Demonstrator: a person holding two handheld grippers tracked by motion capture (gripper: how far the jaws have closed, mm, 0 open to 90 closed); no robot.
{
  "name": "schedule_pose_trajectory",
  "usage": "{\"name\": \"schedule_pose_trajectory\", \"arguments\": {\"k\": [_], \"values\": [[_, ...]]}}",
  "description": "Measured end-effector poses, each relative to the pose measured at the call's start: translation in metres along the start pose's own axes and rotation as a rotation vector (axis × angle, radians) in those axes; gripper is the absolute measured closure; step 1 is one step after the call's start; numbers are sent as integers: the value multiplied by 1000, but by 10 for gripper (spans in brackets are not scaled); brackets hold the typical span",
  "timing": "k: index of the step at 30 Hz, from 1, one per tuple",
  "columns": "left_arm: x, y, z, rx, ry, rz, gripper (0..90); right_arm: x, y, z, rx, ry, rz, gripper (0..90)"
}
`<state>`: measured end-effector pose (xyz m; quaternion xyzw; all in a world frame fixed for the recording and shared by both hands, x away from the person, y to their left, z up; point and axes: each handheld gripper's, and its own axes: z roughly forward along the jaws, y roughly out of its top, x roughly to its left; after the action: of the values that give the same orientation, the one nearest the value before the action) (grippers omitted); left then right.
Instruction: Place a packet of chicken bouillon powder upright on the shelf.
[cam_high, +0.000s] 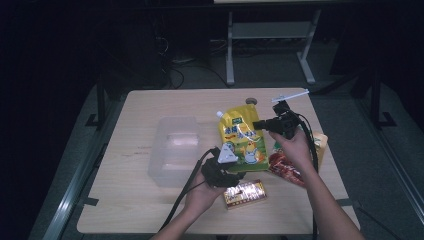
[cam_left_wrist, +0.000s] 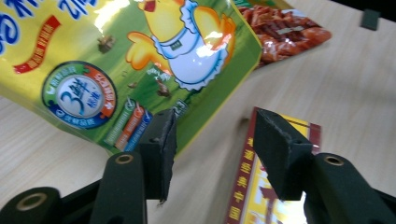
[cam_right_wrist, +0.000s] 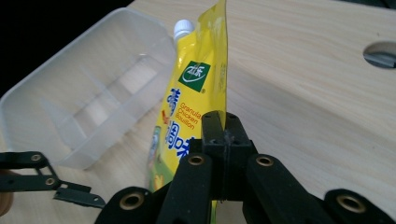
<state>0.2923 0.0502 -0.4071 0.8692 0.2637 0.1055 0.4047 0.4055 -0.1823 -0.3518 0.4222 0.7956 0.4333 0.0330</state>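
**High view: soft pouch hangs from one edge**

High view shows the yellow bouillon pouch (cam_high: 243, 136) lifted over the middle of the table (cam_high: 150, 210), just right of the clear plastic bin (cam_high: 172, 150). The right gripper (cam_high: 260, 124) has its jaws pressed together on the pouch's side seam near the top, a grip the right gripper view confirms: the thin sealed edge runs up from between the two black pads, with the white screw spout (cam_right_wrist: 183, 28) above. The left gripper (cam_left_wrist: 212, 140) sits at the pouch's lower corner with its jaws standing partly apart and nothing pinched; the glossy bottom edge lies just above and behind the left pad.

The pouch is a flexible laminated film, shiny and probably slick, with a granular filling that should slump toward the bottom and make it swing. The flat seam is the stiffest place to hold; the belly would likely dent and slip. A red snack packet (cam_high: 286, 167) and a gold-and-red box (cam_high: 244, 193) lie on the pale wood-grain table; the bin is rigid, translucent, with inner dividers.
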Motion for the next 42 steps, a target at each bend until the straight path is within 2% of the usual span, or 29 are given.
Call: {"name": "schedule_pose_trajectory", "arguments": {"k": [4,8,14,18,20,22,27,28,35,38,42], "values": [[-3,-3,-5,-7,-20,2,437,12,2,-7,-13,25,-34,899],[-5,-7,-11,-9,-21,13,412,21,3,-12,-28,41,-57,899],[-12,-15,-18,-28,-24,35,375,30,2,-19,-50,73,-72,900],[-18,-19,-22,-48,-33,47,360,38,2,-22,-52,68,-99,900],[-19,-21,-25,-43,-35,67,349,41,2,-22,-53,69,-105,900],[-21,-23,-27,-55,-35,67,334,43,2,-24,-58,68,-119,900],[-25,-29,-31,-60,-52,90,298,47,3,-30,-87,92,-123,900],[-28,-32,-32,-68,-59,70,295,48,4,-31,-94,95,-127,900],[-34,-40,-37,-74,-79,91,275,60,11,-37,-124,132,-146,900],[-36,-45,-38,-83,-89,80,272,66,14,-38,-135,148,-149,900],[-38,-49,-41,-87,-96,87,267,75,19,-38,-154,185,-155,900]]}}
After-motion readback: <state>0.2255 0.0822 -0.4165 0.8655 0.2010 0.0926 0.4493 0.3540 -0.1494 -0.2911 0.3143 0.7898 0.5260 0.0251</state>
